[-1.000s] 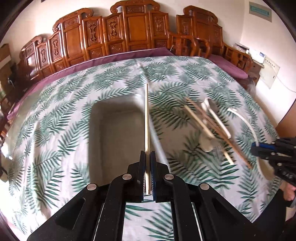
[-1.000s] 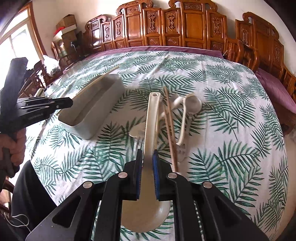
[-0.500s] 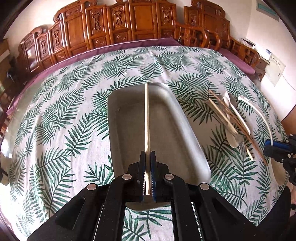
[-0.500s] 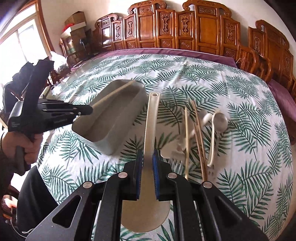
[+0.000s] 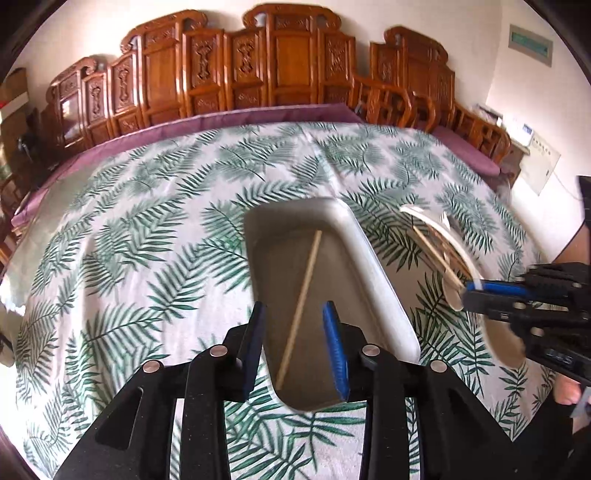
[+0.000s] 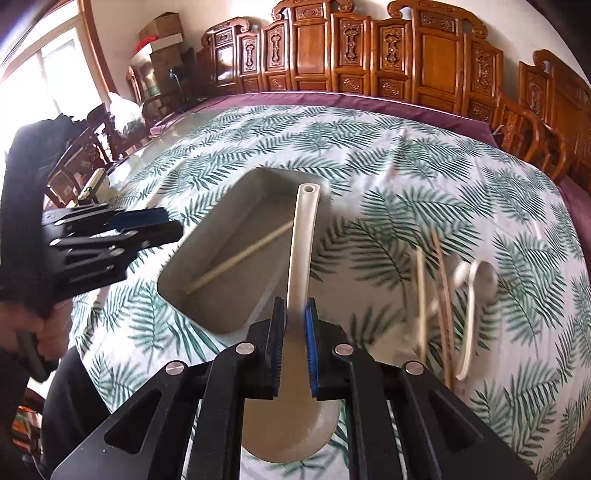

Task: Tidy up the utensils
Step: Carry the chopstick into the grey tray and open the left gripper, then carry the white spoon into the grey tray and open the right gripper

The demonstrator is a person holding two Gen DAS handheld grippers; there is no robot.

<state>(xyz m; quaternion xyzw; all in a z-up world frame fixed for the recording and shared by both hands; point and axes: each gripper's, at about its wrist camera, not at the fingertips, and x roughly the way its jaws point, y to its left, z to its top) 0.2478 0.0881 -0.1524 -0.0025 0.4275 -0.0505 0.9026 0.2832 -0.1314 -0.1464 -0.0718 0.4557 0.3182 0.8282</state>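
A grey rectangular tray sits on the leaf-print tablecloth. One wooden chopstick lies loose inside it. Above the tray's near end, my left gripper has its jaws opening, apart from the chopstick below. My right gripper is shut on the handle of a cream rice paddle, whose handle reaches over the tray's right rim. Right of the tray lie more chopsticks and a white spoon, blurred.
Carved wooden chairs ring the far side of the round table, over a purple under-cloth. A person's hand grips the left tool. Boxes and a window stand at the far left.
My left gripper opened and let the chopstick fall into the tray. My right gripper carried the rice paddle leftward, so its handle now hangs over the tray.
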